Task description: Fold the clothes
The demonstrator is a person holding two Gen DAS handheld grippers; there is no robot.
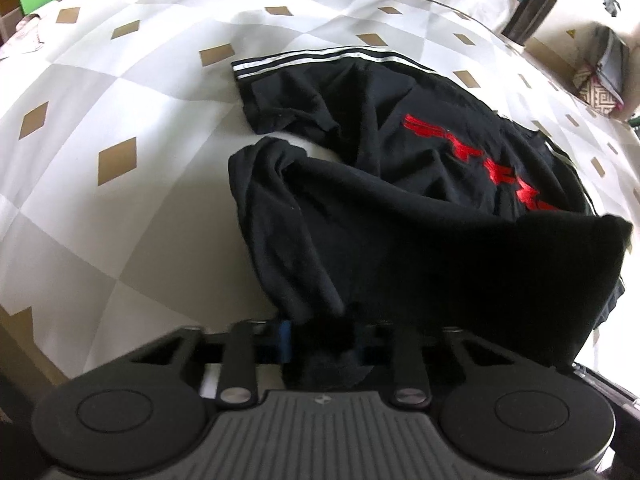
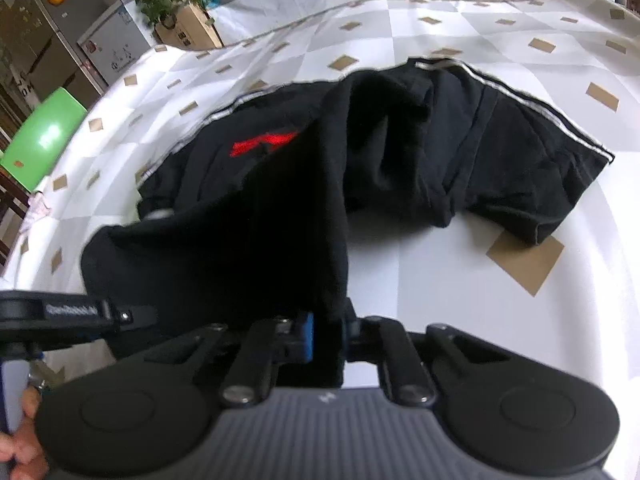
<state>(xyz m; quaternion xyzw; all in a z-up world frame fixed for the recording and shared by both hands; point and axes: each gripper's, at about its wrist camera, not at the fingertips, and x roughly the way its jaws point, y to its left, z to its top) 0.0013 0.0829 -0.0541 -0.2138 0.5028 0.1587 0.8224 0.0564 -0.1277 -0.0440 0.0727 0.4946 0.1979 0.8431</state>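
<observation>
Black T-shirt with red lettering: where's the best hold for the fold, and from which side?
Take the black T-shirt with red lettering by its near hem, one corner each, coming from the near table edge, steeply downward. That hem is the loose edge; the white-striped sleeves lie far. Left tongs and right tongs are already shut on it there.

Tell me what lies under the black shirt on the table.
Under the black shirt lies the checked tablecloth, white and grey with tan diamonds. A tan diamond goes partly under the sleeve. The shirt's raised near edge covers most of its red print and the cloth beneath.
</observation>
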